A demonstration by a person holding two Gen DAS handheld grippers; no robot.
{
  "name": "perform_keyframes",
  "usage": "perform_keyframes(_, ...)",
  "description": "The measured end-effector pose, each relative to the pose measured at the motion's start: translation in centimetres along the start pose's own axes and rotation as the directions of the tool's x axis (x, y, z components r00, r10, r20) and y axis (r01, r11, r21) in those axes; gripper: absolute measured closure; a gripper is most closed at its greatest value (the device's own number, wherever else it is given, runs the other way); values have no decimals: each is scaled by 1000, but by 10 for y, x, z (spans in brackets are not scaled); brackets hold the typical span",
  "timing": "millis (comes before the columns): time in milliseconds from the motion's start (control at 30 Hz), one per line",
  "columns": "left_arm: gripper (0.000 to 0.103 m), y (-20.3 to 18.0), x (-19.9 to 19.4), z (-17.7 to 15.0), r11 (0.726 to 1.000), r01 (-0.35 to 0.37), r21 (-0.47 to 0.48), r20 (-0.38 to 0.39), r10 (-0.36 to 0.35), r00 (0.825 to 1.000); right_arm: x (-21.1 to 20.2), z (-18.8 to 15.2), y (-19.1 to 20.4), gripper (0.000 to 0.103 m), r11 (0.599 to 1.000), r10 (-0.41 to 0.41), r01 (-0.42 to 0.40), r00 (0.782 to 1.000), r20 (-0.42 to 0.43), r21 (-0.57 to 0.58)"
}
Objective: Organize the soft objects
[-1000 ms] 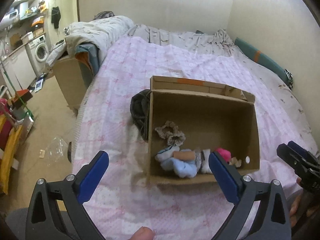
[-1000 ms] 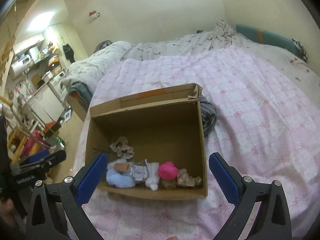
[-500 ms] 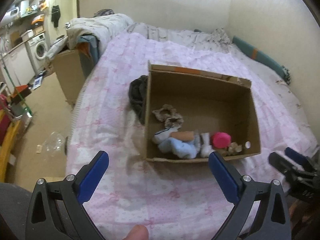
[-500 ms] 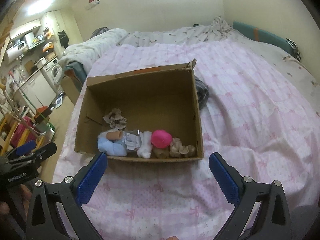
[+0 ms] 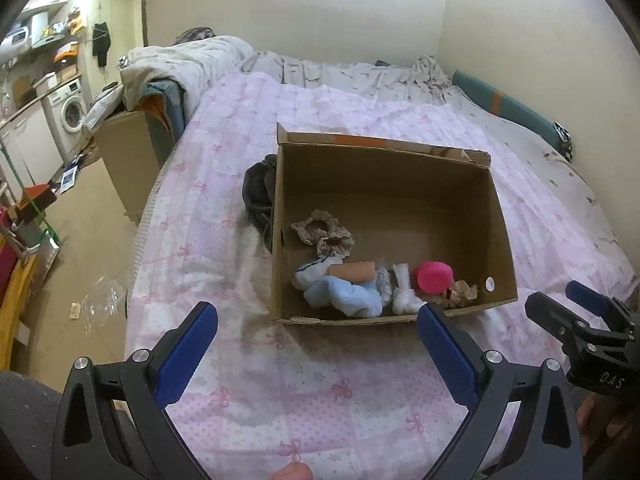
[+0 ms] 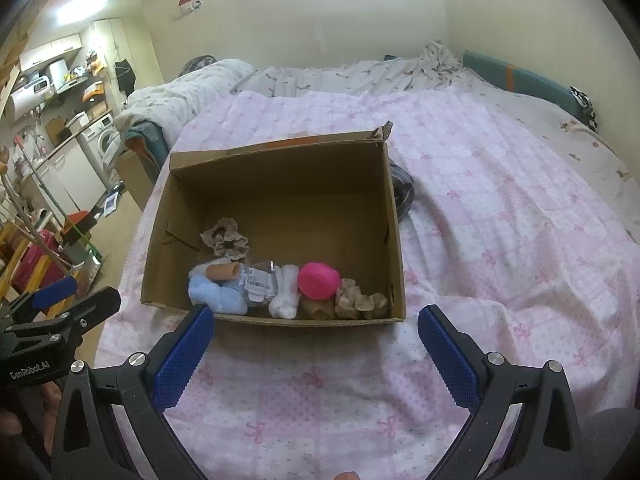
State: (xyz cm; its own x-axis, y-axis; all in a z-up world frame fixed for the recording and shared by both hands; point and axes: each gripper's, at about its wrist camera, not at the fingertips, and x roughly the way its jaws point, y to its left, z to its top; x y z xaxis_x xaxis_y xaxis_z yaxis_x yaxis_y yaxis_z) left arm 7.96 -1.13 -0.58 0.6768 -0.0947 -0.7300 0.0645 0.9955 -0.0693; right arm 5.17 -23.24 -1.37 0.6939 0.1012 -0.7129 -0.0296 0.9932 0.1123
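An open cardboard box (image 5: 496,208) (image 6: 394,220) sits on the pink bedspread. Along its near wall lie soft items: a light blue cloth (image 5: 352,295) (image 6: 218,294), a white sock (image 5: 404,294) (image 6: 285,292), a pink ball (image 5: 434,277) (image 6: 318,280), a tan roll (image 5: 352,271), beige scrunchies (image 5: 324,232) (image 6: 224,238). My left gripper (image 5: 318,344) is open and empty, hovering short of the box's near left. In the right wrist view my right gripper (image 6: 316,346) is likewise open and empty, just before the box's near wall.
A dark garment (image 5: 260,192) (image 6: 402,188) lies against the box's side. The pink bedspread (image 5: 320,380) (image 6: 500,220) stretches around it, with a grey quilt (image 5: 192,64) and teal bolster (image 5: 508,108) beyond. The floor (image 5: 80,240) and a washing machine (image 5: 72,112) lie to the left.
Both grippers have drawn back from the box and risen, so the box sits farther ahead in both views. Both stayed open and empty.
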Motion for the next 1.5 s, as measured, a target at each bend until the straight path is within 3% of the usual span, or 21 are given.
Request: perform_keyframes(1500, 3, 0, 3, 0, 1000, 1, -2, -10, -1, 1000, 2, 1, -2, 0, 1000, -2, 2, 1000, 0, 6)
